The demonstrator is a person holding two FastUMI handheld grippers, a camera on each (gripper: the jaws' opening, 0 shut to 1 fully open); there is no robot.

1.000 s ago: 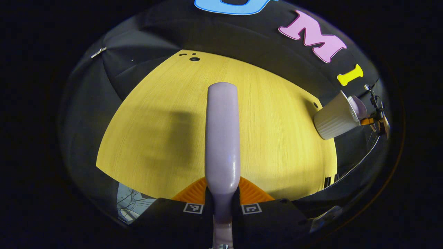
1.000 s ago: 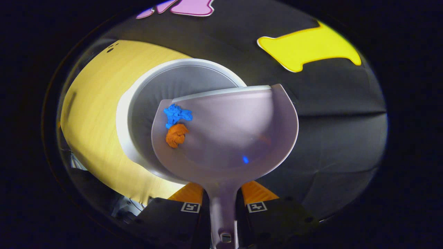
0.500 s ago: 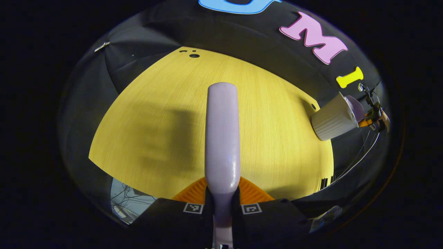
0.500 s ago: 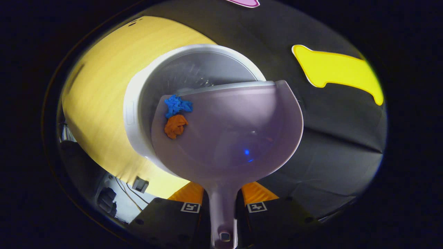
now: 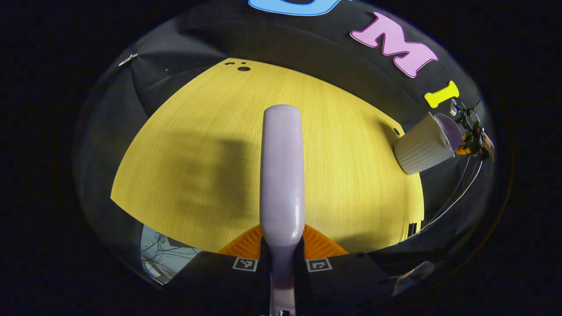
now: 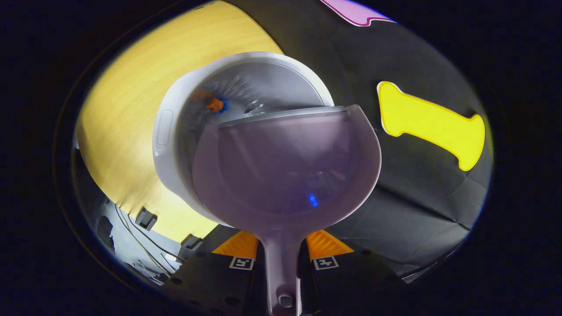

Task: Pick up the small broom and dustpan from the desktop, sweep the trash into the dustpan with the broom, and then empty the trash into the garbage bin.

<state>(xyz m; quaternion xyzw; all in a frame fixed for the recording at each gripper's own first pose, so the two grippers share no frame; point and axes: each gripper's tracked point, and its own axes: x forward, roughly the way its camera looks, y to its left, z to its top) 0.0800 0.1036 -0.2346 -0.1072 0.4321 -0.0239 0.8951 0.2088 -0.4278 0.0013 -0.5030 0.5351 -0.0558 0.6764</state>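
- Right gripper (image 6: 283, 256) clamps the lilac plastic dustpan (image 6: 285, 171), tipped over the white ribbed garbage bin (image 6: 171, 127); orange and blue trash (image 6: 216, 105) lies inside at 11 o'clock.
- Left gripper (image 5: 282, 259) clamps the lilac broom handle (image 5: 282, 171) above the yellow wooden table (image 5: 197, 145); bin at 2 o'clock.

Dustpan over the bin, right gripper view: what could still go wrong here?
1. The dustpan lip overhangs the garbage bin rim; pulling back low could knock the bin.
2. The bin stands near the desktop edge, so a nudge might tip it off.
3. The orange and blue scraps look blurred, perhaps bouncing.
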